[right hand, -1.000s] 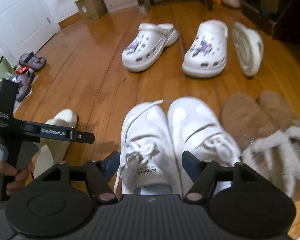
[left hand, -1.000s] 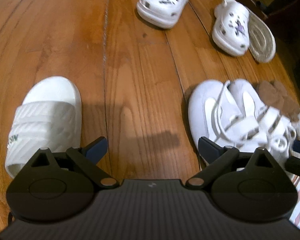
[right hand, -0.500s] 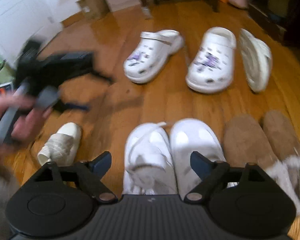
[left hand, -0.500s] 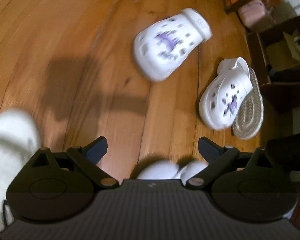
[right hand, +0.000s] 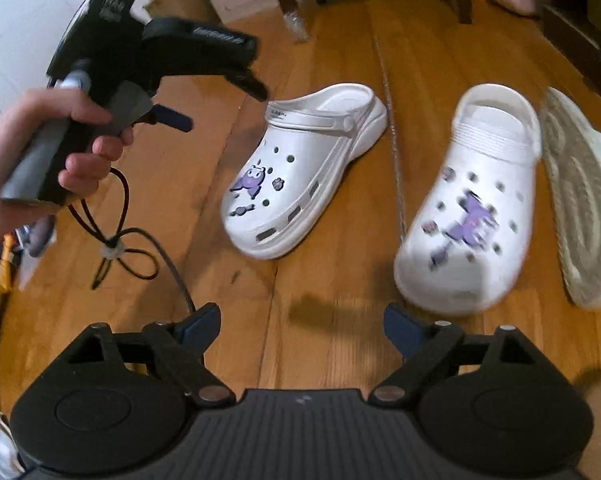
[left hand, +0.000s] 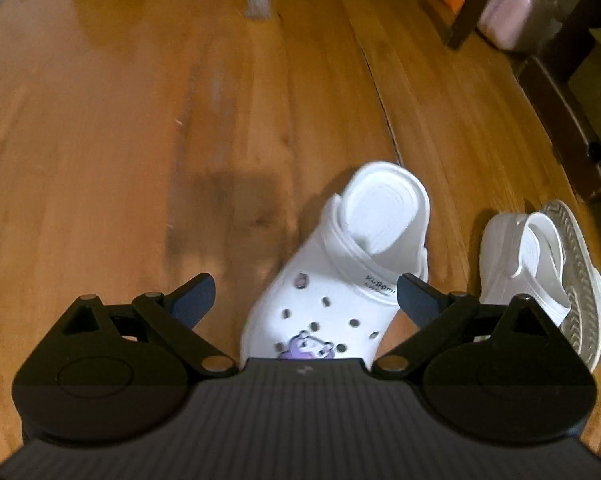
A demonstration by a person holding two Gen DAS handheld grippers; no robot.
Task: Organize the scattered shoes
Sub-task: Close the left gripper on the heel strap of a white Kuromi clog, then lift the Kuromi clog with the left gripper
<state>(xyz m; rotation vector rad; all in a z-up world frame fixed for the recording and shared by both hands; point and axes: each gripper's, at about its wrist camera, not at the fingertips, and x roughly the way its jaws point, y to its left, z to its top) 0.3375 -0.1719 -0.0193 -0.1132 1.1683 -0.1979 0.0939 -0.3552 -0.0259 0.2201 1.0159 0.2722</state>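
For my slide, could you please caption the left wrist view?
Open left gripper above a white foam clog on the wooden floor.

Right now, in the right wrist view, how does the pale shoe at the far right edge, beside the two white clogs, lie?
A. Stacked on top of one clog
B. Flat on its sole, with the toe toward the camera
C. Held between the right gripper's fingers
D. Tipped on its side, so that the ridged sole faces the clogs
D: the pale shoe stands on its edge, with its ridged sole turned to the nearer white clog, on the wooden floor.
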